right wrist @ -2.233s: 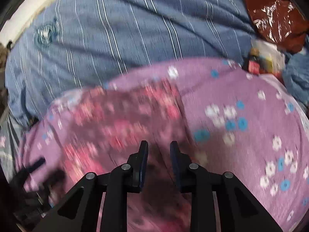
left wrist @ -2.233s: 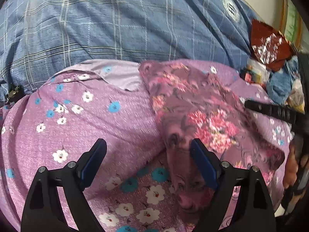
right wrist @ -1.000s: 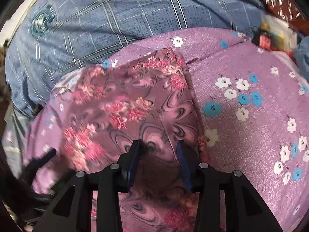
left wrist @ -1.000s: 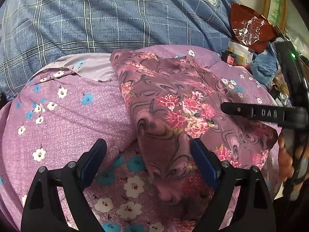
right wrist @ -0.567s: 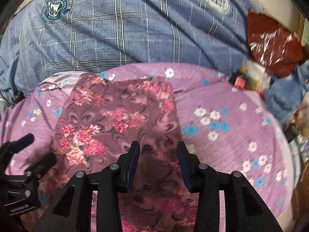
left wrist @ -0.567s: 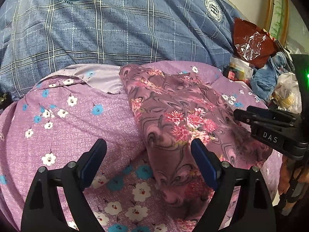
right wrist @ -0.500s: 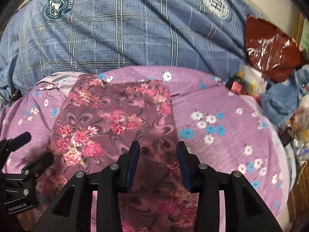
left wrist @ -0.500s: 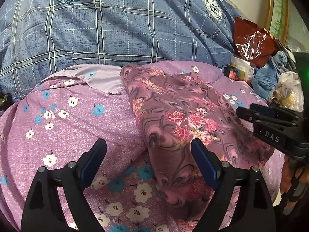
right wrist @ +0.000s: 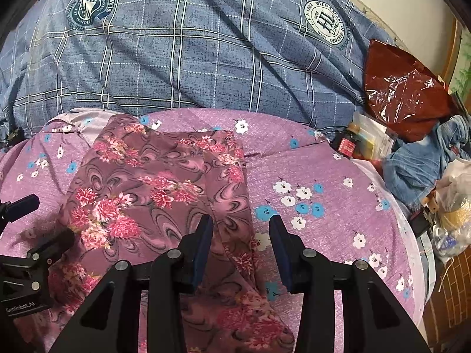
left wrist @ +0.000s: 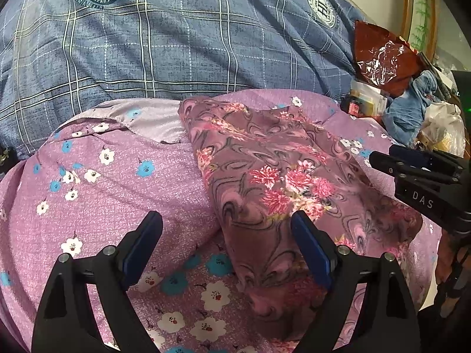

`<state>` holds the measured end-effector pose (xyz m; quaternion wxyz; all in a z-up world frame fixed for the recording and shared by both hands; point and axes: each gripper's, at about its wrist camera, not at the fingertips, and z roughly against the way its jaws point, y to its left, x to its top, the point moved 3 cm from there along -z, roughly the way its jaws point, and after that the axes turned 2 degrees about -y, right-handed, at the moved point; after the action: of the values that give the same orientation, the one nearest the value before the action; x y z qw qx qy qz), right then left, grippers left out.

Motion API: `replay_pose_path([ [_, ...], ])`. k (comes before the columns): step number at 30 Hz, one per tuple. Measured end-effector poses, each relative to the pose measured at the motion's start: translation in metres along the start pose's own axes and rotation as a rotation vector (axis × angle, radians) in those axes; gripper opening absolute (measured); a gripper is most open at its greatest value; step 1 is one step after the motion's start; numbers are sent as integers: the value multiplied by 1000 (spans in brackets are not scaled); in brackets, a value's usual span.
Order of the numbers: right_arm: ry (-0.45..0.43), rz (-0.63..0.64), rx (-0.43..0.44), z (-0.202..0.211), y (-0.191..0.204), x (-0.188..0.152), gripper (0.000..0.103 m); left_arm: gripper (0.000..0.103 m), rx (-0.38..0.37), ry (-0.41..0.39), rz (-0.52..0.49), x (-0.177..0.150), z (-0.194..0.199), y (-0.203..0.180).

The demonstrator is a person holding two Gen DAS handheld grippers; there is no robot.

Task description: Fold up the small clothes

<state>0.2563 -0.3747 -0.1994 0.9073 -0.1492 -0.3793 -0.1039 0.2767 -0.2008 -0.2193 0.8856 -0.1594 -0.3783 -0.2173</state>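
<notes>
A small mauve garment with pink flowers and dark swirls (left wrist: 273, 176) lies folded lengthwise on a purple cloth with white and blue flowers (left wrist: 97, 182). It also shows in the right wrist view (right wrist: 153, 194). My left gripper (left wrist: 226, 238) is wide open and empty, hovering over the garment's near left edge. My right gripper (right wrist: 240, 235) is open and empty, above the garment's right edge. The right gripper shows at the right of the left wrist view (left wrist: 418, 170); the left gripper shows at the left of the right wrist view (right wrist: 26, 235).
A blue plaid bedsheet (right wrist: 176, 44) lies behind the purple cloth (right wrist: 338, 191). At the right are a red-brown plastic bag (right wrist: 403, 88), a small dark bottle (right wrist: 348, 144), blue denim clothing (right wrist: 421, 164) and a white plastic bag (right wrist: 456, 200).
The right gripper opened, let go of the garment and drew back from it. The left gripper stayed open and shifted only slightly. The garment lies still on the purple cloth.
</notes>
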Motion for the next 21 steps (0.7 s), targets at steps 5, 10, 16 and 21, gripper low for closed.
replay_pose_path([
  [5, -12, 1, -11, 1, -2, -1, 41, 89, -10, -7, -8, 1, 2, -1],
  [10, -16, 1, -13, -1, -5, -2, 42, 89, -52, 0, 35, 4, 1, 4],
  [16, -19, -26, 79, -2, -9, -3, 48, 89, -126, 37, 55, 10, 1, 4],
  [21, 32, -206, 332, -15, -39, -6, 60, 89, -208, 104, 109, 13, -6, 2],
])
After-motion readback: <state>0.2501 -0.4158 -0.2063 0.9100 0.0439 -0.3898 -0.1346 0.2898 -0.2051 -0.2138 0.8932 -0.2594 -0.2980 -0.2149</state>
